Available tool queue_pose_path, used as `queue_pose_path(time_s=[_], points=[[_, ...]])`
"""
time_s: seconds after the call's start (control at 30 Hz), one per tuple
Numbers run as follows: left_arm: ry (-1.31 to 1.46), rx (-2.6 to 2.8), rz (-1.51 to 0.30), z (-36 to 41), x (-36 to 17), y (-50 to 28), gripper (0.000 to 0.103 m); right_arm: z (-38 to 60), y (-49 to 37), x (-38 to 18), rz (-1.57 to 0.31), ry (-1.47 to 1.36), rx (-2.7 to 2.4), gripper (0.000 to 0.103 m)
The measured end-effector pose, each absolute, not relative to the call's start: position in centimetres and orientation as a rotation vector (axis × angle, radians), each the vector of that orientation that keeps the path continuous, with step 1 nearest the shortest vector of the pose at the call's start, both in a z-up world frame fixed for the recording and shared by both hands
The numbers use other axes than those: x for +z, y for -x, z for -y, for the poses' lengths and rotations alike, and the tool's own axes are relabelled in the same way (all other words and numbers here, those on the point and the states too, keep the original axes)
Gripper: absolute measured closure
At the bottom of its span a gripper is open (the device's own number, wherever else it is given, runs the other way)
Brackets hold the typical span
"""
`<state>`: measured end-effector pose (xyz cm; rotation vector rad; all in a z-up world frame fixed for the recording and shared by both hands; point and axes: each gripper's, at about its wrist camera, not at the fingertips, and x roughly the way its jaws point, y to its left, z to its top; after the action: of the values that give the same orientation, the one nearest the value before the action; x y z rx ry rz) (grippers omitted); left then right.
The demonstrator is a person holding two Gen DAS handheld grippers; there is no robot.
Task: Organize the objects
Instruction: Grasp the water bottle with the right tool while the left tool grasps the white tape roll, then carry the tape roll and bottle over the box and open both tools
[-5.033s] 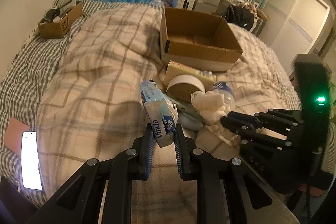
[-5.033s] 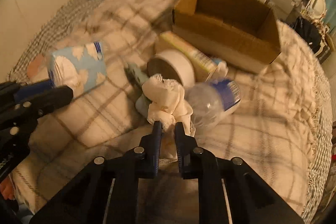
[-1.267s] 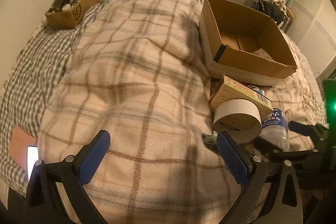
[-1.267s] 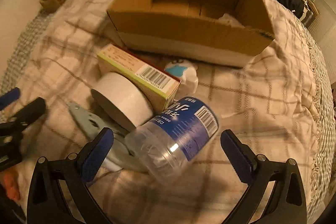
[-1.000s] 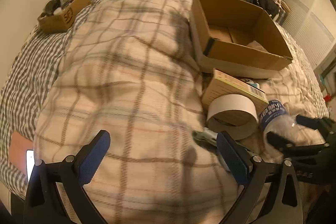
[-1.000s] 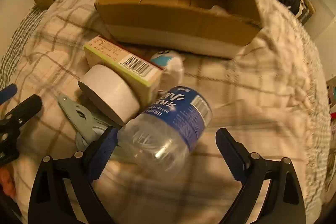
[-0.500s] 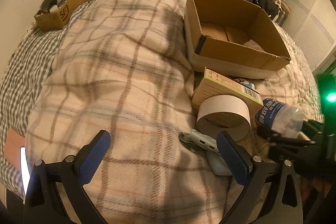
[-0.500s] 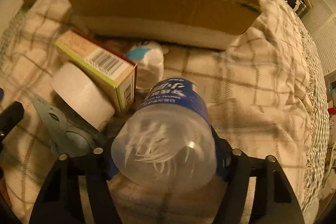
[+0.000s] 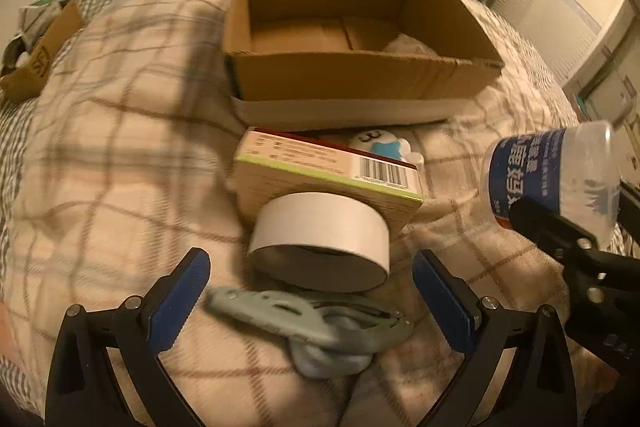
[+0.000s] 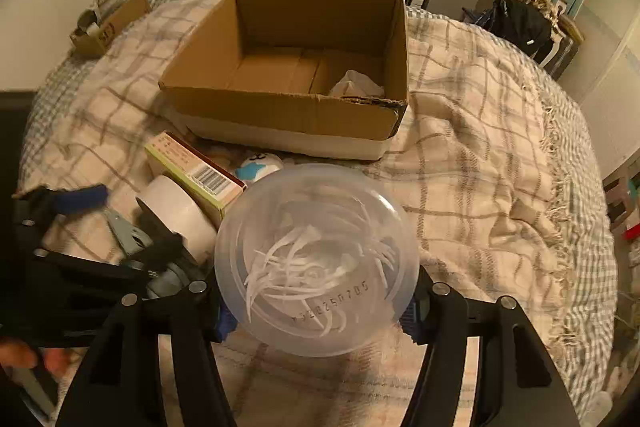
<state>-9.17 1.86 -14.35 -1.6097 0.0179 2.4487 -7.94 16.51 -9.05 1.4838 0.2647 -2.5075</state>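
My right gripper (image 10: 318, 301) is shut on a clear plastic bottle (image 10: 316, 253) with a blue label, held base-first above the bed; it also shows in the left wrist view (image 9: 548, 175). My left gripper (image 9: 310, 295) is open and empty, low over a white tape roll (image 9: 320, 243) and a grey-green clip tool (image 9: 316, 323). A green-edged carton (image 9: 328, 171) lies behind the roll, with a tissue pack (image 9: 384, 145) behind it. The open cardboard box (image 10: 280, 109) stands beyond, with a white cloth (image 10: 356, 85) in its right corner.
All lies on a plaid blanket (image 10: 480, 147) over a bed. A small cardboard box (image 10: 106, 23) of items sits at the far left by the wall. Blue curtains and furniture stand behind the bed.
My right gripper closed on the bottle and lifted it off the blanket. My left gripper moved forward and right, now low over the tape roll and clip tool.
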Motion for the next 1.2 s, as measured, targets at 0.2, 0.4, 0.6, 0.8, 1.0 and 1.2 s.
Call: queue_pose_path(time_s=[0.2, 0.4, 0.6, 0.8, 1.0, 1.2], points=[[1.658, 2.38, -0.087, -3.4, -16.4, 10.2, 0.01, -18.0, 8.4, -9.1, -0.198, -1.488, -2.506, 0.042], [1.647, 2.414, -0.069, -3.1, -15.7, 9.8, 0.018, -19.2, 8.4, -8.8, -0.131, -1.481, -2.517, 0.042], [1.55, 2.464, -0.02, -2.7, -11.7, 7.8, 0.018, -19.5, 7.2, -6.4, -0.117, -1.409, -2.551, 0.042], [1.417, 2.555, -0.013, -2.3, -6.7, 6.3, 0.018, -19.9, 5.1, -2.4, -0.114, -1.29, -2.608, 0.042], [1.271, 2.628, 0.023, -2.1, -1.8, 6.5, 0.018, -20.1, 4.5, 1.8, -0.102, -1.147, -2.639, 0.042], [1.192, 2.663, 0.029, -2.1, 1.9, 9.3, 0.018, -19.4, 6.5, 4.3, -0.125, -1.062, -2.639, 0.042]])
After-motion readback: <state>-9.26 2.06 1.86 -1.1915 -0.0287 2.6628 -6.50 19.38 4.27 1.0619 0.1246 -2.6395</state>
